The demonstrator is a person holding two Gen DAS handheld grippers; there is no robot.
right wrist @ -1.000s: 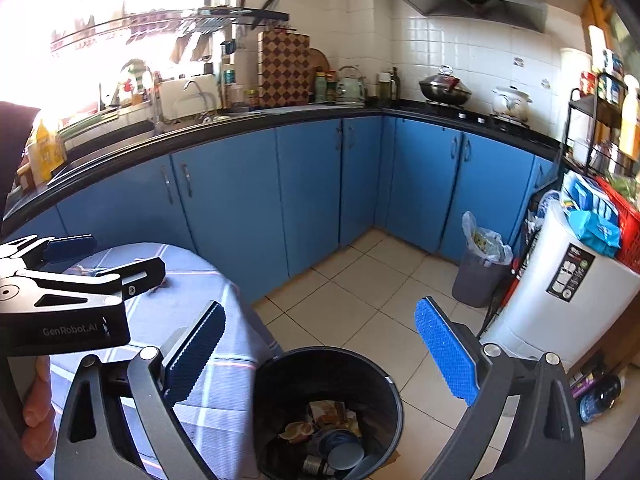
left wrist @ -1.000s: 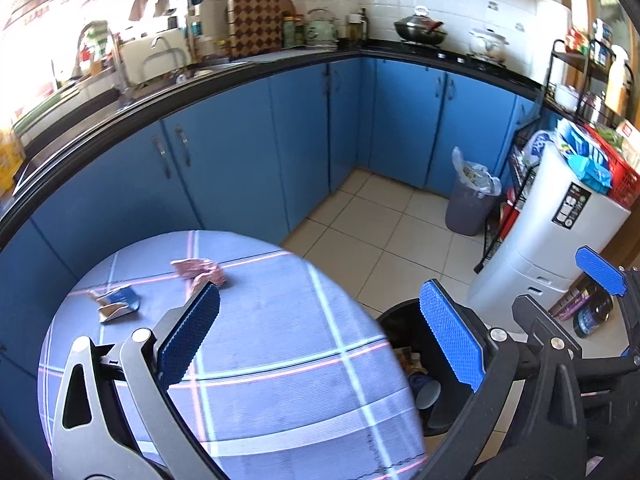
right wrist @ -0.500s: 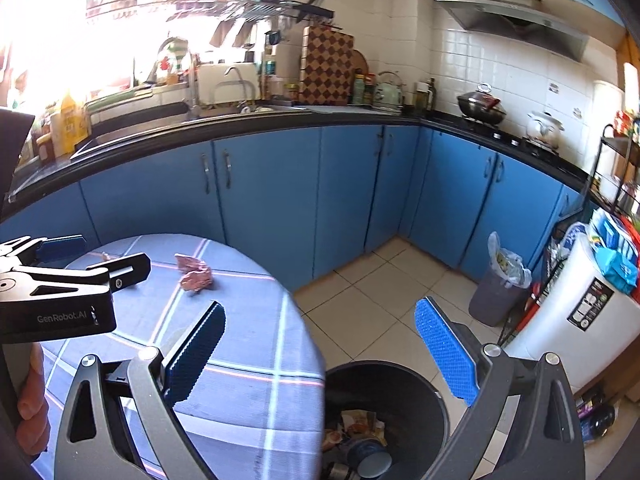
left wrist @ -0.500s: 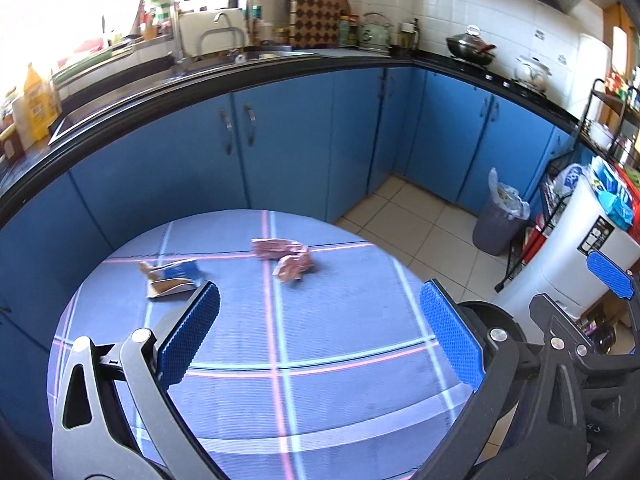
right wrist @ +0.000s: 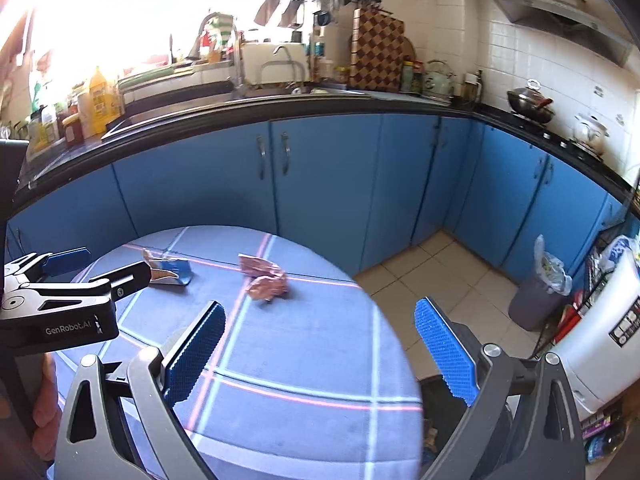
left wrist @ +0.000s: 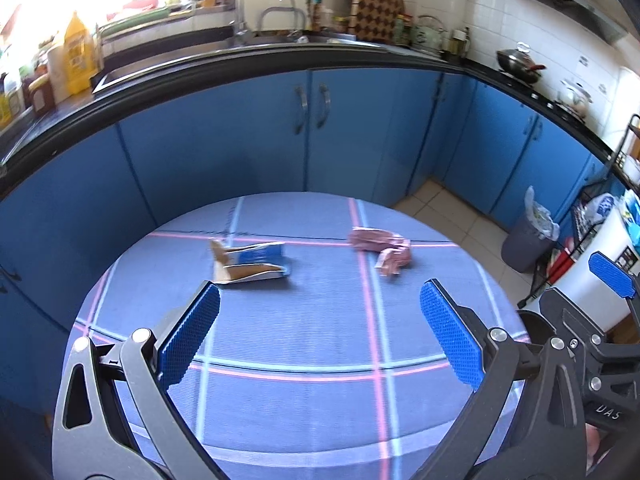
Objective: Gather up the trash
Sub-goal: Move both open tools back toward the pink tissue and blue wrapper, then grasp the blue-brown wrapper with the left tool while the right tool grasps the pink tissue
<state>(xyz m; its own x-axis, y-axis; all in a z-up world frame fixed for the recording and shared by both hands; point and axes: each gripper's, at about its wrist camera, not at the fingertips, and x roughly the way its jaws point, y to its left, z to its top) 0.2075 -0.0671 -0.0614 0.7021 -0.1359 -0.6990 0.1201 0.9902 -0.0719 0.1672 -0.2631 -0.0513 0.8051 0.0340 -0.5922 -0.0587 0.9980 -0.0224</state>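
A flattened blue and brown carton (left wrist: 250, 263) (right wrist: 170, 271) and a crumpled pink wrapper (left wrist: 384, 247) (right wrist: 266, 278) lie on the far half of the round blue checked table (left wrist: 304, 360) (right wrist: 280, 380). My left gripper (left wrist: 320, 334) hovers open over the table's near side, short of both pieces, with nothing between its fingers. My right gripper (right wrist: 320, 344) is open and empty over the table's right edge. The black bin (right wrist: 436, 420) sits below the table's right side, mostly hidden behind the right finger. The right gripper's far fingertip (left wrist: 610, 278) shows in the left wrist view.
Blue kitchen cabinets (left wrist: 312, 136) under a black counter (left wrist: 240, 68) curve round behind the table. A grey bin with a bag (right wrist: 538, 296) stands on the tiled floor (right wrist: 424, 276) at right, next to a white appliance (right wrist: 600, 344) and a rack. A hand (right wrist: 44, 412) holds the left gripper.
Both views have swung left, away from the black bin and onto the table. The carton and the wrapper now sit nearer the centre and larger. Both grippers stay open.
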